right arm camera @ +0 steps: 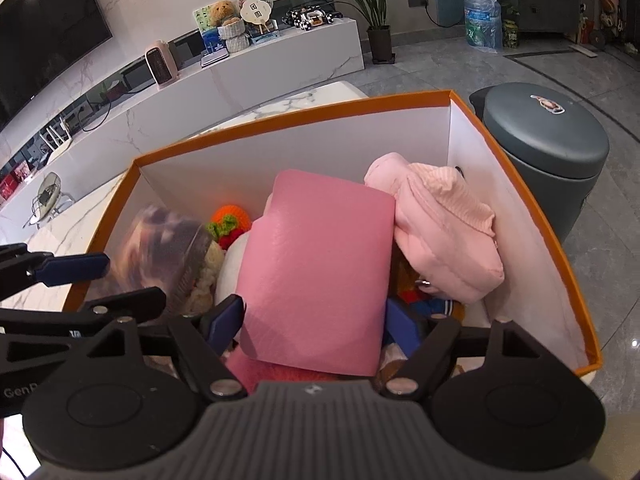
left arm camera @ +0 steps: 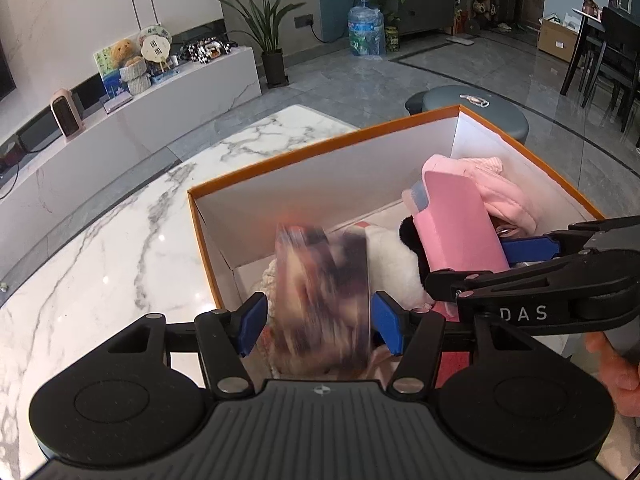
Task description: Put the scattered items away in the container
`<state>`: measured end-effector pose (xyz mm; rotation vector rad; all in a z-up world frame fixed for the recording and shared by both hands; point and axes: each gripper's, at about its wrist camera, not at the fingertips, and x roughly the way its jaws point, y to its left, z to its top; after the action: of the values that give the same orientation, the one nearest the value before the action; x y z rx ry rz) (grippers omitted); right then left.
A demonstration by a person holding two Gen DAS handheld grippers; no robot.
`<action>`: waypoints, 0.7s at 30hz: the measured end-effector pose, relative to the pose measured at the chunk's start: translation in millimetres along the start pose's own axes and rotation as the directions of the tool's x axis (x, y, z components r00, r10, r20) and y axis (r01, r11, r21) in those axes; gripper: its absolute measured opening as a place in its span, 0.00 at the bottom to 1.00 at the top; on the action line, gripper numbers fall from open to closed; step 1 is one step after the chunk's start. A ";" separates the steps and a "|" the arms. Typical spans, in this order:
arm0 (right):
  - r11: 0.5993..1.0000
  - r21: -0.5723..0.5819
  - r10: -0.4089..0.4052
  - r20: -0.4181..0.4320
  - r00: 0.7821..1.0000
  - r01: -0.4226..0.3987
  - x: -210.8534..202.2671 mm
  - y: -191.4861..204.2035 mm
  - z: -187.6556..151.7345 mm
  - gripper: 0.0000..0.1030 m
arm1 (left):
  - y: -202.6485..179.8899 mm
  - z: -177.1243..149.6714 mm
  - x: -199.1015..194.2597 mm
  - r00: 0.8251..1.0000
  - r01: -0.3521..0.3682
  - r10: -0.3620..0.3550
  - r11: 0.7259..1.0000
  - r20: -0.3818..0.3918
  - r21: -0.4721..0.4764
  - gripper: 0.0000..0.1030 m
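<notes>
Between the blue pads of the left hand-held gripper [left arm camera: 318, 326] sits a flat, glossy card or packet with a brown and purple print [left arm camera: 324, 300], blurred by motion; the pads flank both its edges, so it looks pinched there, held just above the contents at the near left end of the orange-rimmed cardboard box with white inner walls [left arm camera: 320, 152]. It seems thin, light and slippery, so an edge pinch like this one is probably the only workable hold, and it could slide free if the squeeze eases.

Just to the right, the right hand-held gripper [right arm camera: 316, 324] is closed on the lower edge of a flat pink rectangular pad with rounded corners [right arm camera: 320, 268], which leans forward over the pile. It appears stiff and light, with a smooth skin; gripping across its short end looks sound, though the free end may swing.

Beyond both fingertips, the box already holds soft goods: a white and black plush toy [left arm camera: 394, 268], an orange and green crocheted piece [right arm camera: 230, 220], and further right a pink ribbed knit garment [right arm camera: 448, 232] slumped against the far right wall. These would compress under anything laid on top, so both flat items should settle without damage.

Farther out, left of the left hand-held gripper, the white marble-patterned bench [left arm camera: 120, 248] carries the box, and a dark grey round stool [right arm camera: 548, 132] stands past its far right corner.
</notes>
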<state>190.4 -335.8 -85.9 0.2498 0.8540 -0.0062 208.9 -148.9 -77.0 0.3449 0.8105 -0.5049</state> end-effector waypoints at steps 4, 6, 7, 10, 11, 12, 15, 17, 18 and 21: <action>1.000 0.008 -0.005 0.008 1.000 0.005 -6.5 1.9 1.3 0.82 | 1.4 -1.1 -10.6 1.000 -0.014 0.015 1.000 0.019 -0.018 0.72; 1.000 0.009 -0.007 0.017 1.000 0.006 -10.6 3.0 1.6 0.85 | 2.2 -2.8 -17.0 0.999 -0.019 0.020 0.999 0.027 -0.031 0.75; 1.000 0.010 -0.007 0.021 1.000 0.007 -12.7 3.6 1.7 0.87 | 2.2 -3.1 -19.8 0.999 -0.023 0.024 0.999 0.030 -0.038 0.75; 1.000 0.009 -0.005 0.028 1.000 0.005 -19.5 8.0 1.6 0.88 | 2.7 -5.0 -30.6 0.999 -0.031 0.034 0.998 0.040 -0.059 0.75; 1.000 0.008 -0.004 0.031 1.000 0.004 -21.8 9.5 1.6 0.89 | 2.9 -5.5 -35.1 0.998 -0.033 0.036 0.998 0.047 -0.062 0.75; 1.000 0.005 -0.006 0.036 0.999 0.006 -24.7 11.4 1.6 0.89 | 3.2 -6.1 -39.7 0.998 -0.034 0.038 0.997 0.055 -0.066 0.75; 1.000 -0.007 -0.014 0.056 0.998 0.014 -34.7 17.7 1.2 0.93 | 5.2 -6.8 -56.1 0.995 -0.044 0.051 0.996 0.089 -0.078 0.76; 1.000 -0.019 -0.016 0.073 0.997 0.017 -43.0 22.7 1.1 0.93 | 6.0 -8.0 -69.4 0.990 -0.055 0.067 0.994 0.124 -0.094 0.77; 1.000 -0.024 -0.018 0.084 0.996 0.020 -48.1 25.3 0.8 0.93 | 6.2 -8.6 -76.3 0.987 -0.060 0.074 0.993 0.144 -0.103 0.79; 0.999 -0.026 -0.026 0.128 0.991 0.029 -66.0 31.7 -1.8 0.93 | 6.3 -10.4 -96.9 0.976 -0.070 0.093 0.990 0.198 -0.122 0.82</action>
<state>148.9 -310.9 -30.9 0.2094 0.7298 -0.0358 149.7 -110.3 -9.6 0.2157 0.6207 -0.4073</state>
